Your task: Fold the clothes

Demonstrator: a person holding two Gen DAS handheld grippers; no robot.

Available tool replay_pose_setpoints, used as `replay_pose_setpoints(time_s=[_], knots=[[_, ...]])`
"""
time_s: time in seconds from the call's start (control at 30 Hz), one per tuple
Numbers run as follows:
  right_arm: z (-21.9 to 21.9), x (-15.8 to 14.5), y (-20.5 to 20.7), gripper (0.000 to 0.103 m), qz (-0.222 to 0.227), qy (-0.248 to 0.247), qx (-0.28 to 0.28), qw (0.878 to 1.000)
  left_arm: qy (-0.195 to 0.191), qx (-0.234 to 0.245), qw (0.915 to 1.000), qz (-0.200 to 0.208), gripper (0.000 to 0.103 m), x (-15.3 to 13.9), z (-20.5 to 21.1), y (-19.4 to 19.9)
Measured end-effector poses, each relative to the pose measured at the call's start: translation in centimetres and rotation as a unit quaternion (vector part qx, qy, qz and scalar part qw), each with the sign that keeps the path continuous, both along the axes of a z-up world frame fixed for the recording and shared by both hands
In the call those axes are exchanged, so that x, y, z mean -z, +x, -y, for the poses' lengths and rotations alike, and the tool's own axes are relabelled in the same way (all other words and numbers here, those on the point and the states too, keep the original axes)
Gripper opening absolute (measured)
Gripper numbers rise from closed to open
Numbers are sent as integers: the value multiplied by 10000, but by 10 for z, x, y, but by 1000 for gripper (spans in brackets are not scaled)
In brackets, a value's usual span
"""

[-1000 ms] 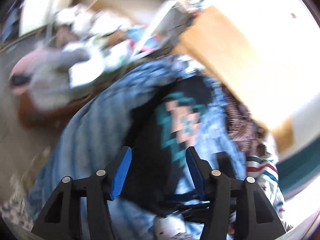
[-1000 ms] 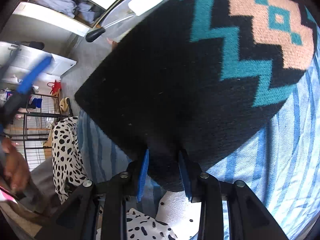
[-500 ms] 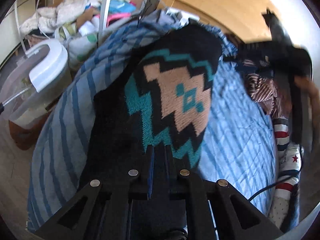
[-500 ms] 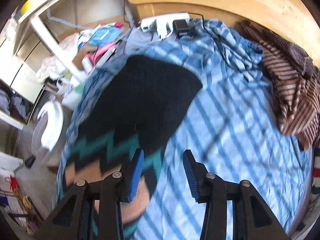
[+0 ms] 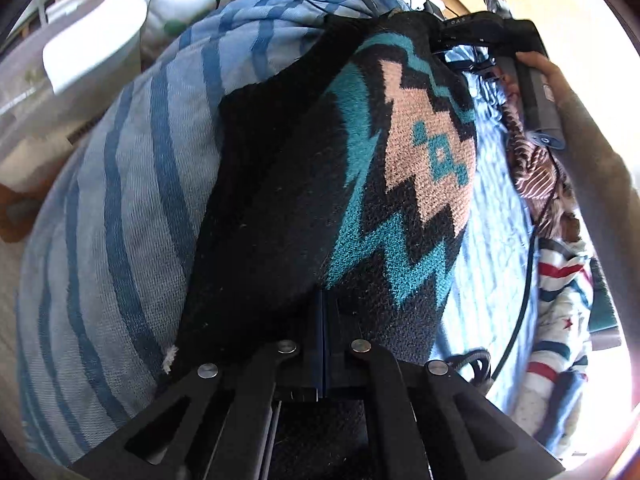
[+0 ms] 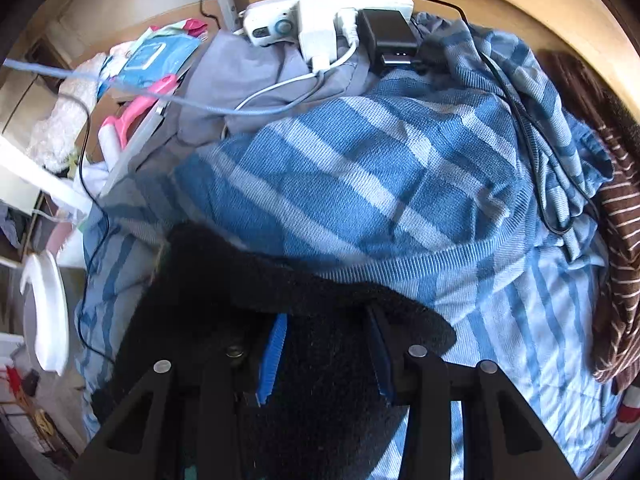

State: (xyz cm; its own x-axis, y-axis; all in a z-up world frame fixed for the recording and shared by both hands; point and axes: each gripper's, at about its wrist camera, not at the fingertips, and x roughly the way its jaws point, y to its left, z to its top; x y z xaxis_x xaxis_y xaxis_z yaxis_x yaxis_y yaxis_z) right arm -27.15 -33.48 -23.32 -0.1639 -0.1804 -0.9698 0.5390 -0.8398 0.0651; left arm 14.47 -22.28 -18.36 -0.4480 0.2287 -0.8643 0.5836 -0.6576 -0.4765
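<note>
Left wrist shows my left gripper (image 5: 325,312) clamped on the sweater (image 5: 288,200), so I keep tension while my right gripper (image 6: 326,350), jaws parted and closing, pinches its far edge

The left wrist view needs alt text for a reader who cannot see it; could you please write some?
The left tool, shut, pinches the near edge of a black knit garment with a teal and peach zigzag pattern, spread on a blue striped bedcover. At the garment's far end, a hand holds the right tool.
</note>
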Motion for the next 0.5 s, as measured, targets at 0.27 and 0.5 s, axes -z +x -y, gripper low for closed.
replay_pose_setpoints(time_s=[0.27, 0.5], knots=[[-1, -51, 47, 42, -430, -370, -645, 9963, -516, 23, 9985, 200, 3, -38, 1, -33], [27, -12, 43, 40, -208, 85, -481, 9986, -571, 60, 9963, 646, 3, -14, -5, -33]])
